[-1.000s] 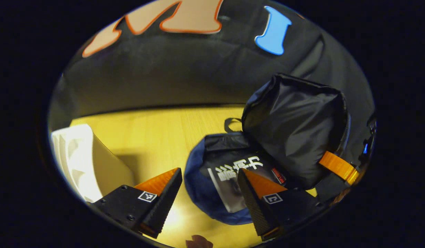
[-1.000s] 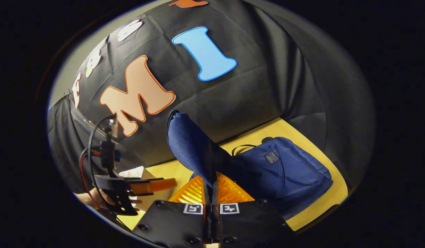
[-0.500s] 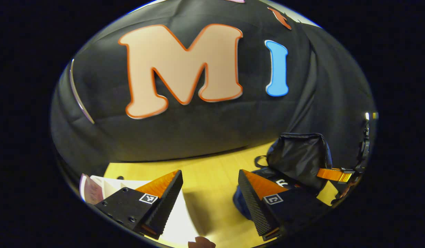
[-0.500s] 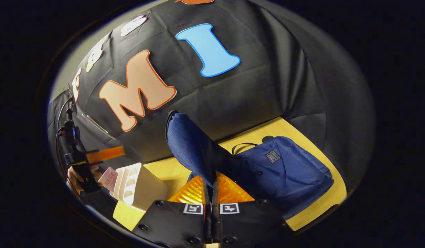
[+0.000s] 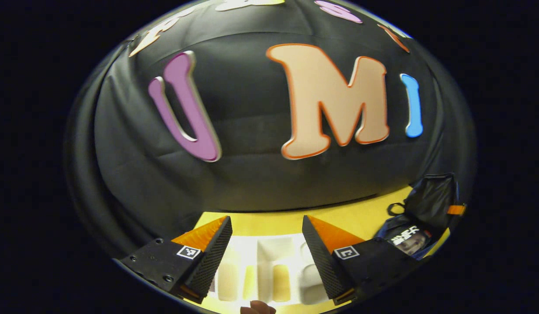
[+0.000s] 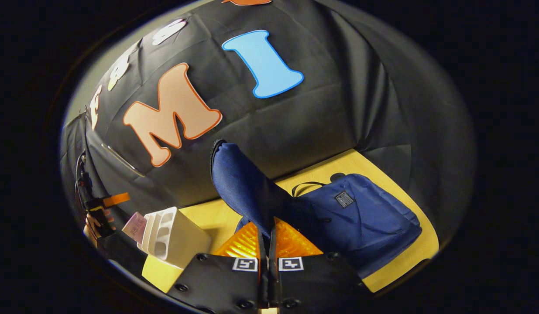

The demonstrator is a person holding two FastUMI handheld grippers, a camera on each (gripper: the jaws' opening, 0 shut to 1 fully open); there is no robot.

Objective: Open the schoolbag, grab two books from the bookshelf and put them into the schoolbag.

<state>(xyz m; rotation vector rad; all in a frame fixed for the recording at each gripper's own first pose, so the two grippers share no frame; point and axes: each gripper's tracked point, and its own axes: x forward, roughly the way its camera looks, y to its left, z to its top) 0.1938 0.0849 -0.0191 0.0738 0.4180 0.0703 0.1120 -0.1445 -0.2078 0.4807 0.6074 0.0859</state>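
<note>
One book (image 5: 408, 240) already lies in the open schoolbag (image 6: 365, 226), lower right; right gripper (image 6: 269, 244) pinches its flap (image 6: 241, 187) up, left gripper (image 5: 266, 255) gapes wide over the bookshelf (image 5: 269, 270) for the second.

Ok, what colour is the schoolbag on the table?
Dark blue; the schoolbag shows best in the right gripper view.

Recording booth, black cloth wall (image 5: 252, 183), wooden table (image 6: 409, 244)
</note>
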